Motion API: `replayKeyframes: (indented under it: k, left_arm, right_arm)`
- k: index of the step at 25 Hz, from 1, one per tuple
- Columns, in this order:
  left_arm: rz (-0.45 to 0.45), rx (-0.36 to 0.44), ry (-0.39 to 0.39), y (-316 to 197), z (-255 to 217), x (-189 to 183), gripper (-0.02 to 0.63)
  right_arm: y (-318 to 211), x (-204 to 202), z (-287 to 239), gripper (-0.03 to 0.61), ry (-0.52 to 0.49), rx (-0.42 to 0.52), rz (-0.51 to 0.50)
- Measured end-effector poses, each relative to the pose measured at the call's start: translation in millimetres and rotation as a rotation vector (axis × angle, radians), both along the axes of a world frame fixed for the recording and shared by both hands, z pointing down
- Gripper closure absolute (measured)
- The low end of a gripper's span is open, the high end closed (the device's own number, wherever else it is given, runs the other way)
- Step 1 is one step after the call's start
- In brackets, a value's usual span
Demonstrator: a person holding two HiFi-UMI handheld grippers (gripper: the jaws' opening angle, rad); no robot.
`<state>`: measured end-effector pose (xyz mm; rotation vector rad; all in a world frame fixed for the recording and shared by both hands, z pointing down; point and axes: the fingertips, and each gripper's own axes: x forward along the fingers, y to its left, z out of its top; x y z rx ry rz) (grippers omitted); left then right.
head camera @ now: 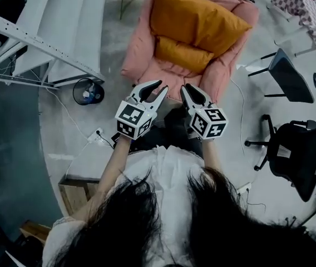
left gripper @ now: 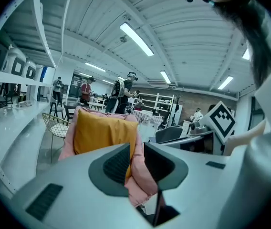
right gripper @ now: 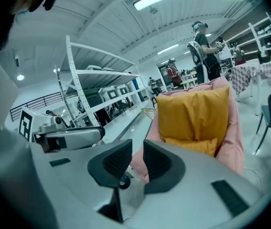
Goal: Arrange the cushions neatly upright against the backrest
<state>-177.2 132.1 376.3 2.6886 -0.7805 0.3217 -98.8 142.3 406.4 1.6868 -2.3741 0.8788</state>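
Cushions (head camera: 194,18) mustard; armchair (head camera: 137,48) pink; tablecloth (head camera: 298,1) (far corner) seemingly checked red-white.

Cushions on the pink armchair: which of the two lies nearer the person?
The smaller orange cushion, low at the front of the pink armchair; the larger orange cushion stands behind it against the backrest.

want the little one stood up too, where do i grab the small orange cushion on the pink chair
Probably its near long edge, coming from the open front of the armchair: the small cushion lies low on the seat, with the big cushion right behind it and padded arms close on both sides.
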Motion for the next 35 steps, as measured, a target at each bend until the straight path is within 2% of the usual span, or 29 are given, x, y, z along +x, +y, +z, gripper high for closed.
replayKeyframes:
  k: [13,17,23,35]
  left_arm:
    - [0.051,-0.017,0.027,87.7,-4.2,5.4,0.511]
    - [0.035,-0.03,0.037,108.6,-5.8,12.3,0.511]
    - [-0.01,-0.01,0.046,150.6,-16.8,33.9,0.511]
    - [-0.085,0.017,0.018,272.7,-16.7,78.5,0.511]
  right_arm:
    - [90.7,-6.3,-21.0,0.497,0.032,0.021,0.015]
    - [115.6,2.7,-24.3,0.497,0.027,0.025,0.006]
    - [160.8,22.4,-27.7,0.499,0.026,0.035,-0.043]
    - [271.6,56.0,-32.5,0.5,0.022,0.079,-0.156]
